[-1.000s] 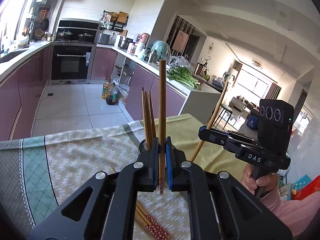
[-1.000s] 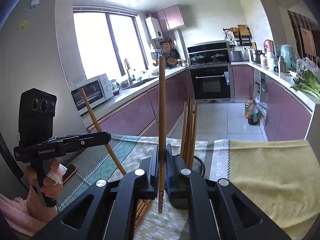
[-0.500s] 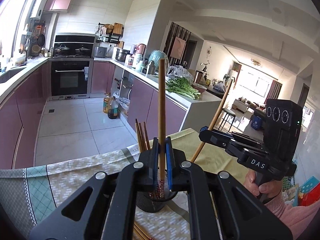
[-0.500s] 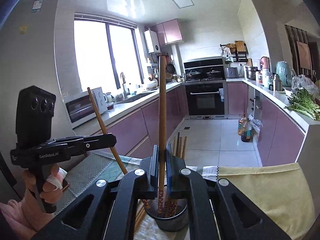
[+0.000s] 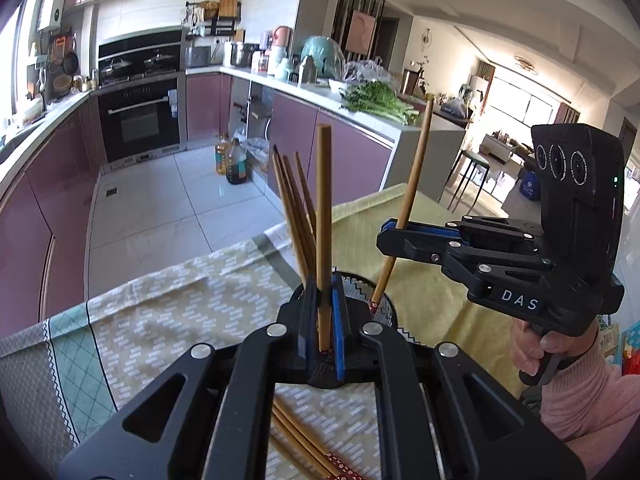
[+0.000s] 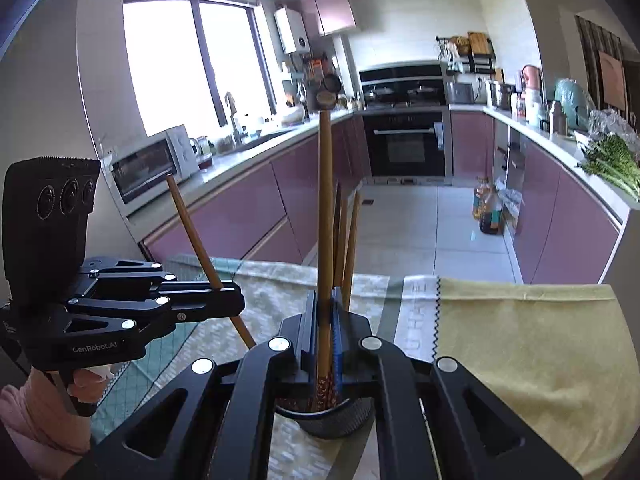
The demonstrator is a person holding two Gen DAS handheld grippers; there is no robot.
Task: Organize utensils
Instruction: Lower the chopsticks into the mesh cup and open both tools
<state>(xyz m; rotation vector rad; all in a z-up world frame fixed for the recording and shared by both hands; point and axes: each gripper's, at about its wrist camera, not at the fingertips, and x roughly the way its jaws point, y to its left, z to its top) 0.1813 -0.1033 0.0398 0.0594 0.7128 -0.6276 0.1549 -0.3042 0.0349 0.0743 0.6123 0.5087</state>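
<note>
My left gripper (image 5: 323, 316) is shut on a wooden chopstick (image 5: 323, 216) held upright, its lower tip just over the black mesh utensil holder (image 5: 360, 288). Several chopsticks (image 5: 294, 208) stand in that holder. My right gripper (image 6: 324, 332) is shut on another upright chopstick (image 6: 325, 220) whose patterned red tip sits inside the holder (image 6: 332, 416). In the left wrist view the right gripper (image 5: 390, 234) holds its chopstick (image 5: 412, 188) slanted, with the tip at the holder rim. In the right wrist view the left gripper (image 6: 236, 300) holds its chopstick (image 6: 196, 240) slanted.
More chopsticks (image 5: 308, 444) lie loose on the patterned tablecloth (image 5: 180, 300) under my left gripper. A yellow cloth (image 6: 520, 340) covers the table to the right. Purple kitchen cabinets (image 6: 248, 208) and a tiled floor (image 5: 160, 200) lie beyond the table edge.
Both grippers dipped toward the holder and then rose a little, each still gripping its chopstick. The two chopstick tips are now at the holder's mouth.
</note>
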